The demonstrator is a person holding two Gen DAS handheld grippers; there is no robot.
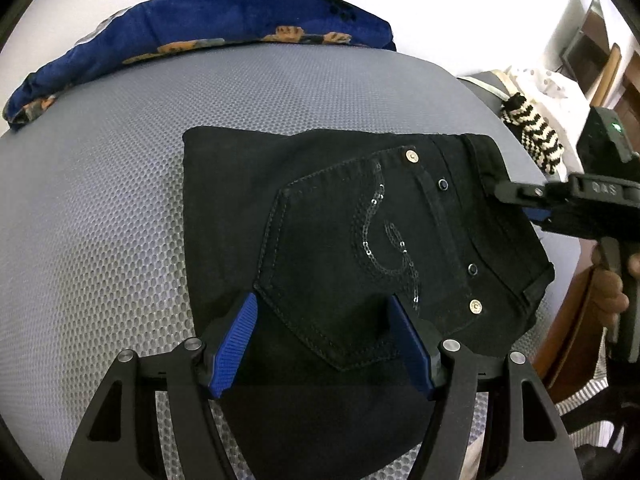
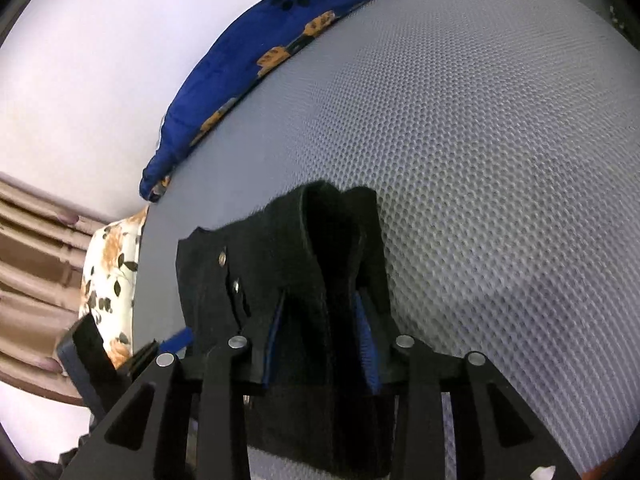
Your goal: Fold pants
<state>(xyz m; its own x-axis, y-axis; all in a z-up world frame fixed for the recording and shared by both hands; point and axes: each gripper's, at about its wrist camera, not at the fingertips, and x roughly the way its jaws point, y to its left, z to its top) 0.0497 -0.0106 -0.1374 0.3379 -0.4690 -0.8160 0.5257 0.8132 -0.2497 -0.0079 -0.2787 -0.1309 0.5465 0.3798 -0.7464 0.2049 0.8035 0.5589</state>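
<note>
Grey honeycomb-mesh mattress (image 1: 120, 208) fills both views, white wall behind it. Folded on that mattress sit the black pants (image 1: 360, 248), a compact bundle, back pocket up with a sequin swirl (image 1: 384, 236) and metal rivets catching the light. They lie toward the near edge of the mattress, closer to its right side in my left-wrist view.

My left gripper (image 1: 324, 344) is over the near edge of the bundle, blue pads spread wide, one on each side of the pocket's tip; I can't tell whether the pads touch the cloth, and nothing is squeezed between them. My right gripper (image 2: 322, 344) is at the waistband end, jaws narrow, and the right-wrist view shows a thick bunched fold of black denim standing up between the blue pads, which press it from both sides. From the left-wrist view that same gripper (image 1: 532, 204) comes in from the right edge of the mattress, its tip at the waistband corner, with my hand (image 1: 608, 288) on the handle.

Further out, a blue cushion with orange print and paw marks (image 1: 192, 32) lies along the far edge of the mattress. A black-and-white zigzag cloth (image 1: 532, 132) hangs off the right side. A floral pillow (image 2: 112, 264) sits by the left edge in the right-wrist view.
</note>
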